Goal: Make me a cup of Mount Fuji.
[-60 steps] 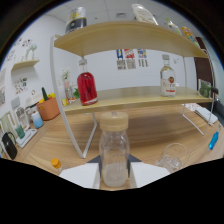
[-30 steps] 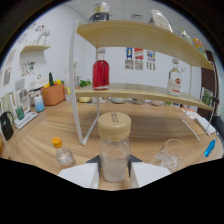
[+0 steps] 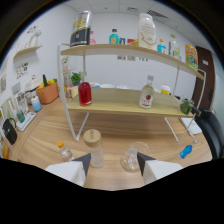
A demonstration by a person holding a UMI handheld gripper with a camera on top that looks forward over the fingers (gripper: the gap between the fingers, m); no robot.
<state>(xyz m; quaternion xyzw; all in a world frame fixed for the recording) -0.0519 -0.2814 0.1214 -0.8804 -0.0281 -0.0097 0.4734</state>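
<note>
My gripper [image 3: 113, 161] is spread wide, holding nothing. The corked bottle [image 3: 94, 148] stands on the table [image 3: 45, 137] just ahead of the left finger [image 3: 80, 164]; a clear glass [image 3: 132, 156] sits beside the right finger [image 3: 146, 162]. A small bottle with a yellow cap [image 3: 63, 150] is further left. Beyond them the shelf [image 3: 120, 107] carries a red bottle [image 3: 84, 93] and a clear bottle with a red label [image 3: 146, 93].
</note>
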